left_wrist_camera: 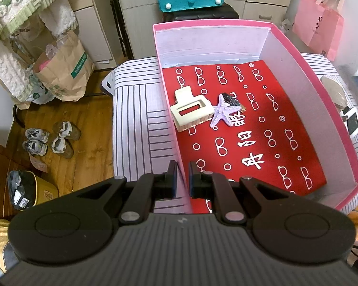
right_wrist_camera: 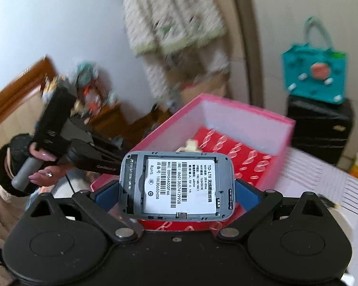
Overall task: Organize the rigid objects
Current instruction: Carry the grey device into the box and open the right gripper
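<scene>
A pink box [left_wrist_camera: 298, 54] with a red patterned liner [left_wrist_camera: 262, 131] stands on a striped cloth. Inside lie a cream hair clip [left_wrist_camera: 191, 110], a purple starfish [left_wrist_camera: 223, 113] and a small black item [left_wrist_camera: 231, 100] behind it. My left gripper [left_wrist_camera: 182, 178] is shut on the box's near left wall, one finger on each side. My right gripper [right_wrist_camera: 176, 195] is shut on a grey pocket router [right_wrist_camera: 179, 183] whose back cover is off, showing a white barcode label. It hangs in front of the pink box [right_wrist_camera: 238, 109]. The left gripper [right_wrist_camera: 117, 147] and a hand [right_wrist_camera: 43, 174] show at the left.
Right of the box on the striped cloth [left_wrist_camera: 136, 119] lie a grey oval object [left_wrist_camera: 334, 93] and a white-framed item [left_wrist_camera: 352, 121]. Shoes [left_wrist_camera: 50, 138] and paper bags [left_wrist_camera: 64, 71] sit on the wooden floor at left. A teal bag [right_wrist_camera: 315, 71] rests on a black suitcase [right_wrist_camera: 319, 128].
</scene>
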Demonstrator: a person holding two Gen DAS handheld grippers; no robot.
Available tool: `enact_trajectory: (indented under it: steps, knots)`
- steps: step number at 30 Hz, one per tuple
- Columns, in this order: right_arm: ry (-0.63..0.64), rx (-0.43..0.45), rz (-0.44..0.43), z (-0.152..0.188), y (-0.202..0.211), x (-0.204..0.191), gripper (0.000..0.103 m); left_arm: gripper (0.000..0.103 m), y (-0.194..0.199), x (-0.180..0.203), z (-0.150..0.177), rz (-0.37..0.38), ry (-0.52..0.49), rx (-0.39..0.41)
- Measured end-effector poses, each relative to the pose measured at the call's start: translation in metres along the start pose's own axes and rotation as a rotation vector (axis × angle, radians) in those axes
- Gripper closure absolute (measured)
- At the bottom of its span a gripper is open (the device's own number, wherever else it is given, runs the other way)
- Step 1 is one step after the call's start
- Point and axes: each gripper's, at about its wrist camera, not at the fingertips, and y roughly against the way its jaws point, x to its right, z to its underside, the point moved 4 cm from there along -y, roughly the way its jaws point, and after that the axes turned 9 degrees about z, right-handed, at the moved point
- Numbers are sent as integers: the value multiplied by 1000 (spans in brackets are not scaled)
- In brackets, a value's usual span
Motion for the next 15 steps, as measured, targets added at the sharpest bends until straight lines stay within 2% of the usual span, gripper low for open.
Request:
enact_trajectory:
  steps: [6,8,10,15]
  knots:
    - [-68,-272,-59,-18,-86,-7,2,94,1,-3,-1,13,11,2]
    - [-96,-337,-62,-19,-106,-8,2,94,1,-3,-1,14,14,9]
    - [-126,-391,-52,-22,-126,-7,2,94,0,-4,-1,19,23,17]
    - [-160,-462,-15,-24,-159,-6,2,94,0,-8,-1,33,34,25]
